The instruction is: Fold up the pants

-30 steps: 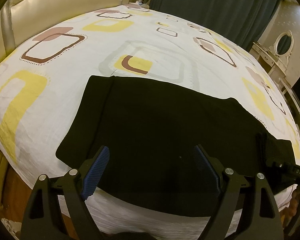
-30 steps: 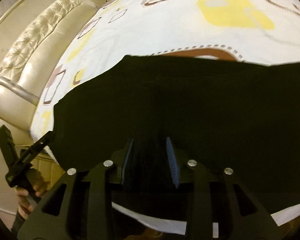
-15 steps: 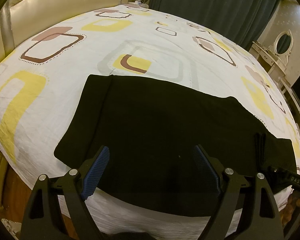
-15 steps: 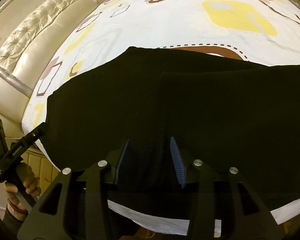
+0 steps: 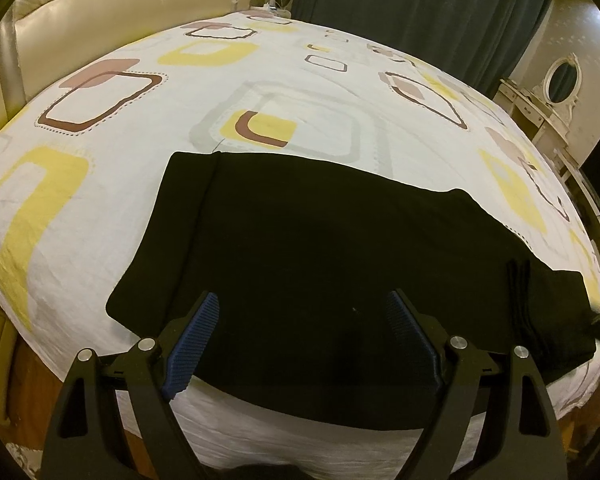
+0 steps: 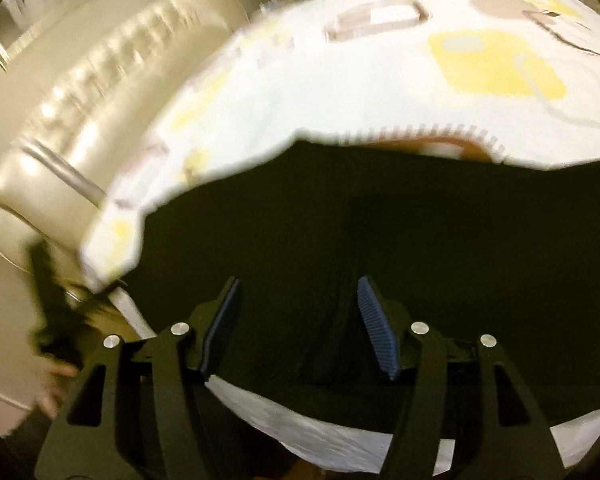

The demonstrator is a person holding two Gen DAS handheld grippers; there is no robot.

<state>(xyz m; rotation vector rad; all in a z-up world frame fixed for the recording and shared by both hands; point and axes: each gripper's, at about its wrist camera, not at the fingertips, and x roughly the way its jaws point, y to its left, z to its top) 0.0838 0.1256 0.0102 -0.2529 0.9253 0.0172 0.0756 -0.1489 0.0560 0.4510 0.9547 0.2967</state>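
Note:
Black pants [image 5: 320,248] lie flat and folded on the patterned bed sheet [image 5: 120,128], near its front edge. My left gripper [image 5: 302,340] is open and empty, hovering over the pants' near edge. In the right wrist view the pants [image 6: 380,240] fill the lower frame. My right gripper [image 6: 298,324] is open just above the cloth, with a raised ridge of fabric between its blue pads [image 6: 374,326]. That view is motion-blurred.
A cream padded headboard [image 5: 80,12] lies to the left, also in the right wrist view [image 6: 80,120]. Dark curtains [image 5: 420,12] hang behind the bed. A white dresser with oval mirror [image 5: 560,80] stands at the right.
My right gripper has opened wider, letting go of the fabric ridge, and moved quickly; its view is now blurred. My left gripper has stayed open and barely moved.

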